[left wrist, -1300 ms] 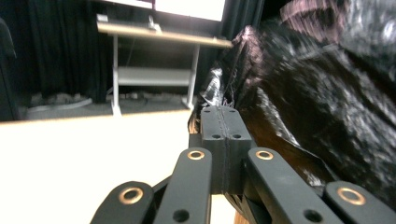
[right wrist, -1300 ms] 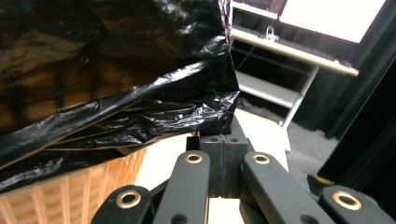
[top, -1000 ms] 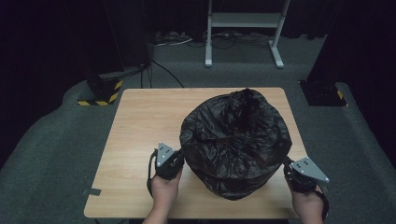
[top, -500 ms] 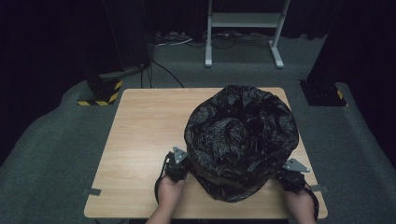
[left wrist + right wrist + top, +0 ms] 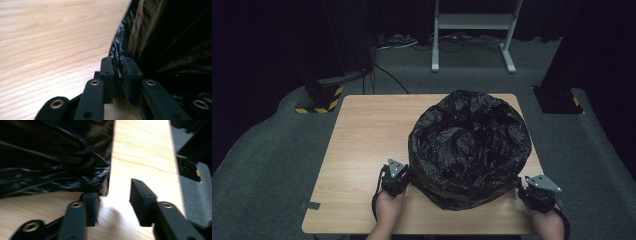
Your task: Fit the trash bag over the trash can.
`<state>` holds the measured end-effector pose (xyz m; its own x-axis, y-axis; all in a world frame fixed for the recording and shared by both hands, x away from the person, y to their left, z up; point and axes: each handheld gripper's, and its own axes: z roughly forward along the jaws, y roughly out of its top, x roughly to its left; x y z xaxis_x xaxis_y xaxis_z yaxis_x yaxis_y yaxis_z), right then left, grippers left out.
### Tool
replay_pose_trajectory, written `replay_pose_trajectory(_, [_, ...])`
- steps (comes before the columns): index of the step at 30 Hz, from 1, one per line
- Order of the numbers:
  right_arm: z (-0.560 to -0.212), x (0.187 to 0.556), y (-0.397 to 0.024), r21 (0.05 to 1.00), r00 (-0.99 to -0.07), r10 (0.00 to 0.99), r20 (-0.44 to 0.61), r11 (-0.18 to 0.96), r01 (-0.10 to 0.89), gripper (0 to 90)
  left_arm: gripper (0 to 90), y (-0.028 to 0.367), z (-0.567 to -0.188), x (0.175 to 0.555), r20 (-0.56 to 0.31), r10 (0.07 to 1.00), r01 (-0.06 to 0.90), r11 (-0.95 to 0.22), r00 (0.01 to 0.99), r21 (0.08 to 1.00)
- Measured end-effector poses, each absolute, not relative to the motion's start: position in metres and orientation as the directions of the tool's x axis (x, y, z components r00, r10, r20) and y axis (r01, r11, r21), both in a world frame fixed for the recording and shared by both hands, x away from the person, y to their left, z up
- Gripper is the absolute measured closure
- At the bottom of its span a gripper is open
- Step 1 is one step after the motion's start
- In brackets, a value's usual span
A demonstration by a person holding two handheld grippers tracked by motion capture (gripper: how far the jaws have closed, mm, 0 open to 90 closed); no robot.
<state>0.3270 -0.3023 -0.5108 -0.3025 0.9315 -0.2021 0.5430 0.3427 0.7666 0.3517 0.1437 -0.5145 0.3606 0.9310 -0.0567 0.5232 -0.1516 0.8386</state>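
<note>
A bulky black plastic bag [image 5: 469, 145] sits on the right half of the wooden table [image 5: 362, 140], its crinkled top folded inward. My left gripper [image 5: 406, 181] is at the bag's lower left edge. In the left gripper view its jaws [image 5: 117, 62] have just been opening: a narrow gap, with a fold of the bag [image 5: 162, 37] still between the pads. My right gripper [image 5: 523, 191] is at the bag's lower right, near the table's edge. Its jaws [image 5: 113, 190] have just been opening and stand well apart over bare wood, the bag's [image 5: 50, 157] hem beside the left pad.
A white metal stand [image 5: 472, 30] and cables lie on the grey carpet behind the table. A yellow-and-black striped block [image 5: 319, 97] sits off the far left corner, a dark base [image 5: 557, 100] off the far right corner. The table's left half is bare wood.
The bag's peaked top has sunk and spread into a lower, rounder shape. Both hands have dropped slightly beside its base.
</note>
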Motion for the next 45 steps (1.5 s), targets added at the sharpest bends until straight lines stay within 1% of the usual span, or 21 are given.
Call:
replay_pose_trajectory(1, [-0.51,0.324,-0.31,0.772,-0.281,0.938,-0.202,0.329,0.544,52.5,76.4,0.147,-0.513,0.349,-0.065,0.934,0.512,-0.134,0.351,0.849])
replay_pose_trajectory(2, [-0.51,0.324,-0.31,0.772,-0.281,0.938,-0.202,0.329,0.544,52.5,75.1,0.147,-0.513,0.349,-0.065,0.934,0.512,-0.134,0.351,0.849])
replay_pose_trajectory(3, [-0.509,0.322,-0.315,0.776,-0.259,0.945,-0.201,0.315,0.547,46.2,73.9,0.148,-0.511,0.348,-0.059,0.937,0.499,-0.13,0.345,0.857])
replay_pose_trajectory(5, [-0.509,0.32,-0.319,0.775,-0.244,0.947,-0.21,0.313,0.548,41.2,72.4,0.152,-0.508,0.344,-0.071,0.942,0.478,-0.1,0.328,0.873])
replay_pose_trajectory(10, [-0.508,0.312,-0.332,0.78,-0.212,0.948,-0.237,0.316,0.54,33.9,68.3,0.162,-0.502,0.337,-0.092,0.945,0.443,-0.06,0.315,0.894])
replay_pose_trajectory(16, [-0.506,0.301,-0.35,0.794,-0.186,0.951,-0.247,0.308,0.524,29.6,68.2,0.167,-0.492,0.334,-0.103,0.946,0.416,-0.037,0.309,0.909])
replay_pose_trajectory(21, [-0.504,0.292,-0.36,0.8,-0.164,0.955,-0.248,0.297,0.522,28.4,67.8,0.166,-0.484,0.333,-0.104,0.942,0.392,-0.031,0.318,0.919])
replay_pose_trajectory(25, [-0.496,0.288,-0.361,0.82,-0.156,0.958,-0.242,0.287,0.495,28.3,66.4,0.163,-0.47,0.331,-0.114,0.936,0.356,-0.013,0.332,0.934])
replay_pose_trajectory(27, [-0.484,0.29,-0.355,0.843,-0.159,0.96,-0.23,0.278,0.46,27.6,64.8,0.161,-0.459,0.329,-0.126,0.933,0.332,0.008,0.338,0.943])
replay_pose_trajectory(28, [-0.471,0.296,-0.345,0.87,-0.166,0.964,-0.207,0.259,0.419,27.1,62.3,0.16,-0.452,0.329,-0.137,0.929,0.32,0.021,0.345,0.947])
replay_pose_trajectory(32, [-0.436,0.313,-0.318,0.921,-0.191,0.969,-0.155,0.212,0.327,26.9,57.6,0.153,-0.432,0.326,-0.129,0.922,0.277,0.025,0.364,0.961])
replay_pose_trajectory(33, [-0.426,0.317,-0.311,0.935,-0.195,0.971,-0.136,0.191,0.3,26.8,56.6,0.151,-0.429,0.326,-0.13,0.92,0.273,0.026,0.371,0.962])
replay_pose_trajectory(34, [-0.426,0.317,-0.311,0.935,-0.195,0.971,-0.136,0.191,0.3,26.8,56.6,0.151,-0.429,0.326,-0.13,0.92,0.273,0.026,0.371,0.962])
replay_pose_trajectory(35, [-0.407,0.323,-0.296,0.956,-0.211,0.972,-0.101,0.153,0.249,26.8,56.2,0.148,-0.427,0.326,-0.134,0.916,0.273,0.029,0.377,0.962])
replay_pose_trajectory(36, [-0.407,0.323,-0.296,0.956,-0.211,0.972,-0.101,0.153,0.249,26.8,56.2,0.146,-0.426,0.327,-0.135,0.914,0.273,0.028,0.383,0.962])
replay_pose_trajectory(37, [-0.398,0.328,-0.28,0.971,-0.248,0.967,-0.058,0.113,0.212,27.2,55.1,0.144,-0.427,0.329,-0.13,0.912,0.271,0.021,0.39,0.962])
replay_pose_trajectory(39, [-0.405,0.333,-0.268,0.964,-0.272,0.961,-0.053,0.12,0.236,26.9,53.8,0.139,-0.431,0.334,-0.137,0.901,0.283,0.017,0.411,0.959])
replay_pose_trajectory(41, [-0.421,0.339,-0.258,0.949,-0.305,0.951,-0.054,0.144,0.28,27.2,52.8,0.133,-0.435,0.337,-0.127,0.893,0.289,-0.004,0.433,0.957])
replay_pose_trajectory(42, [-0.429,0.342,-0.254,0.942,-0.317,0.946,-0.064,0.162,0.294,30.3,52.3,0.129,-0.436,0.337,-0.115,0.89,0.291,-0.02,0.441,0.957])
replay_pose_trajectory(43, [-0.437,0.344,-0.251,0.936,-0.33,0.941,-0.071,0.178,0.305,31.1,54.3,0.126,-0.438,0.338,-0.109,0.892,0.29,-0.025,0.438,0.957])
replay_pose_trajectory(45, [-0.45,0.348,-0.252,0.923,-0.335,0.94,-0.07,0.189,0.336,28.8,54.6,0.122,-0.44,0.339,-0.144,0.885,0.306,0.002,0.443,0.952])
